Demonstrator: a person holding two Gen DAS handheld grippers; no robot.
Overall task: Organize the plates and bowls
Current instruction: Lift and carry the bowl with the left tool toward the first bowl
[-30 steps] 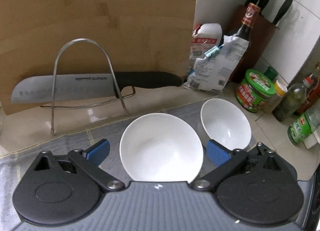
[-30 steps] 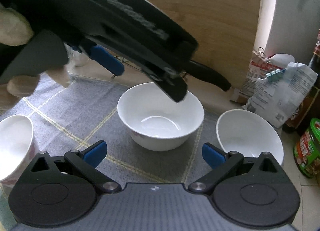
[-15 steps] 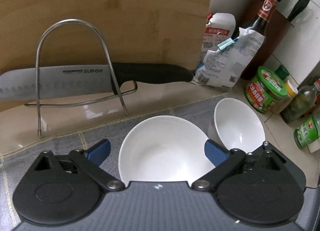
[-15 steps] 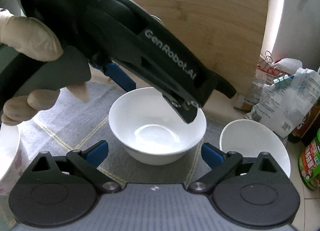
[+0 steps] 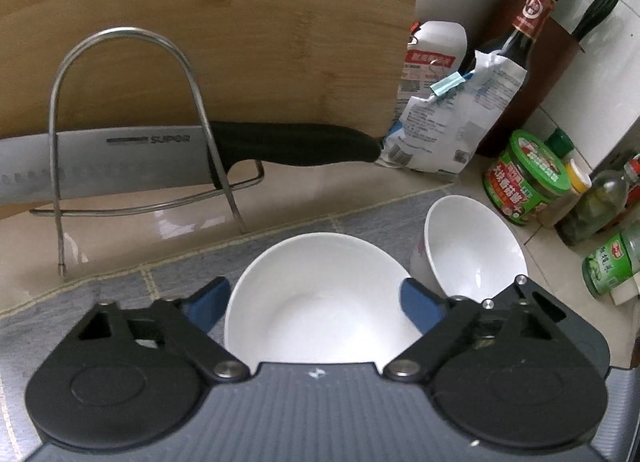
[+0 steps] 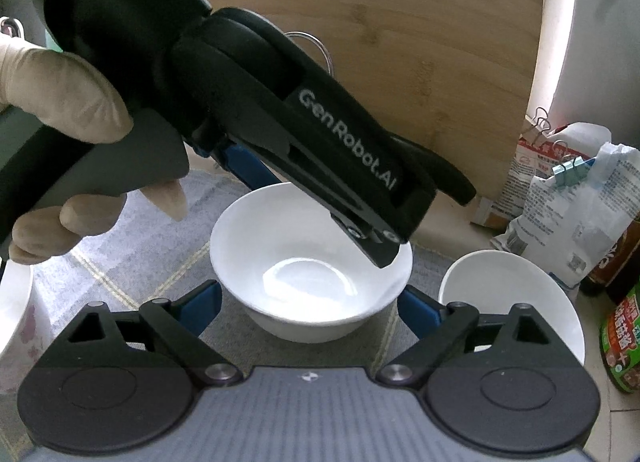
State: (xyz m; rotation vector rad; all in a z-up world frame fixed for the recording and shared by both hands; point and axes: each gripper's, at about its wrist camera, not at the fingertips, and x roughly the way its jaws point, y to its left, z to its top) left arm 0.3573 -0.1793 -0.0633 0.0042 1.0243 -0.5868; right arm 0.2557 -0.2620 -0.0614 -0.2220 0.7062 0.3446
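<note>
A white bowl (image 5: 320, 302) sits on the grey mat (image 5: 120, 286), and my left gripper (image 5: 316, 298) is open with its blue pads on either side of the bowl. A second, smaller white bowl (image 5: 476, 250) stands just right of it. In the right wrist view the same bowl (image 6: 308, 262) lies ahead of my open right gripper (image 6: 310, 302), with the left gripper's body (image 6: 280, 122) reaching down over its rim. The second bowl (image 6: 508, 298) is at the right. A third bowl (image 6: 16, 314) with a floral side shows at the left edge.
A wire rack (image 5: 128, 134) holding a knife (image 5: 160, 158) stands behind the mat against a bamboo board (image 5: 200, 22). Bags (image 5: 448, 110), a dark bottle (image 5: 516, 38), a green jar (image 5: 524, 178) and other bottles crowd the right side. A knife block (image 5: 556, 30) stands by the tiled wall.
My left gripper has come forward and down, so the bowl now lies between its pads. My right gripper has moved closer to the same bowl.
</note>
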